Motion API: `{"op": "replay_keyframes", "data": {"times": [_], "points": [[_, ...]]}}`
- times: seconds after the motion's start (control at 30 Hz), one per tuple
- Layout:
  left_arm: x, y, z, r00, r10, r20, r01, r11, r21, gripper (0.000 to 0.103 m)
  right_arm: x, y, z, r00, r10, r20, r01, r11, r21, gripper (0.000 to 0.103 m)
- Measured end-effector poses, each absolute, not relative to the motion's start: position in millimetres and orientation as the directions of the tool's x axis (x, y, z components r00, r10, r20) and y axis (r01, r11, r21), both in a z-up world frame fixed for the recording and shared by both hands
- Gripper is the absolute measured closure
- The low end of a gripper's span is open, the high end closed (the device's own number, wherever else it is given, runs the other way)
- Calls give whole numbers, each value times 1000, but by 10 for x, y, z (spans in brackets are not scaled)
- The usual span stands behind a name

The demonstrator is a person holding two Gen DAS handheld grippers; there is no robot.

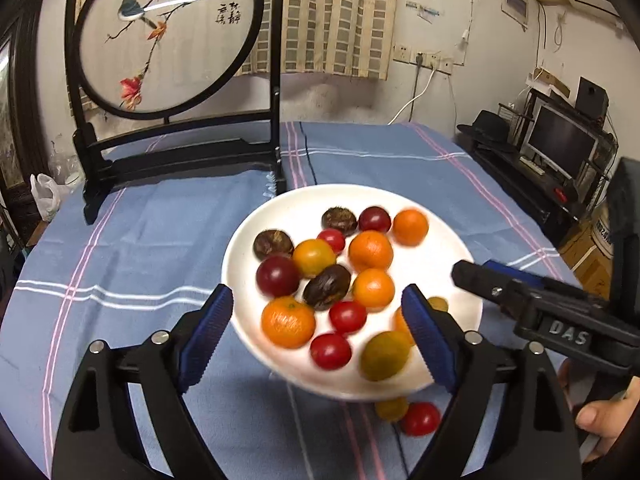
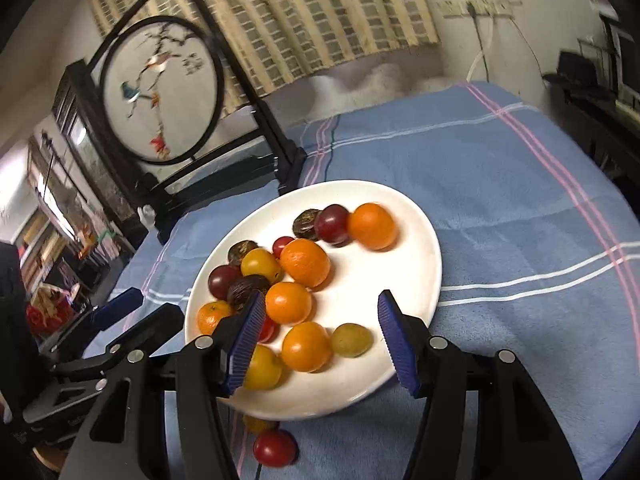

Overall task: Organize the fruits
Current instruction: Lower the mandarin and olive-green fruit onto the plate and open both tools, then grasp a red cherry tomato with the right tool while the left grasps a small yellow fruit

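A white plate (image 1: pixel 432 264) sits on the blue cloth and holds several small oranges (image 1: pixel 370 251), red and yellow cherry tomatoes (image 1: pixel 347 317), dark plums (image 1: pixel 277 276) and brown chestnuts (image 1: pixel 327 287). The plate also shows in the right wrist view (image 2: pixel 400 264). A red tomato (image 1: pixel 420 419) and a yellow fruit (image 1: pixel 391 408) lie on the cloth by the plate's near rim, also in the right wrist view (image 2: pixel 275 447). My left gripper (image 1: pixel 318 340) is open and empty over the plate's near side. My right gripper (image 2: pixel 322 338) is open and empty above the near fruits; it also shows in the left wrist view (image 1: pixel 472 274).
A black-framed round embroidered screen (image 1: pixel 168 36) stands on the table's far left. The table is covered by a blue striped cloth (image 1: pixel 400 160). A low cabinet with a monitor (image 1: pixel 560 146) and a black hat stands off the right side.
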State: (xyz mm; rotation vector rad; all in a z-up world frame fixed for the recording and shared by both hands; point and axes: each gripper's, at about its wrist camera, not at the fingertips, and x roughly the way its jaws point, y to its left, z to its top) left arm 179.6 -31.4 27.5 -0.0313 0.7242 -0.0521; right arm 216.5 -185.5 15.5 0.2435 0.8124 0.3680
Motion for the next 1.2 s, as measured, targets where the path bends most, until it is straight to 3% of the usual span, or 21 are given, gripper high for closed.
{"op": "replay_keyframes", "data": {"times": [0.1, 0.5, 0.67, 0.8, 0.9, 1.2], "points": [[1700, -217, 206, 728, -55, -683, 22, 998, -57, 13, 1986, -1748, 165, 627, 401, -668, -278, 916, 289, 43], [1440, 104, -84, 678, -61, -732, -45, 991, -124, 11, 1442, -1467, -139, 539, 380, -752, -379, 907, 187, 43], [1435, 173, -143, 665, -67, -744, -58, 988, -141, 11, 1393, -1350, -233, 515, 361, -777, -397, 904, 157, 48], [1445, 175, -179, 655, -74, -752, -58, 987, -148, 11, 1399, -1231, -307, 496, 340, -799, -418, 900, 124, 55], [1430, 122, -183, 655, -79, -752, -38, 990, -137, 11, 1397, -1151, -388, 508, 269, -818, -409, 911, 45, 72], [1376, -146, -250, 637, -126, -760, 61, 992, -114, 11, 1481, -1611, -200, 545, 337, -767, -310, 932, 189, 73]]}}
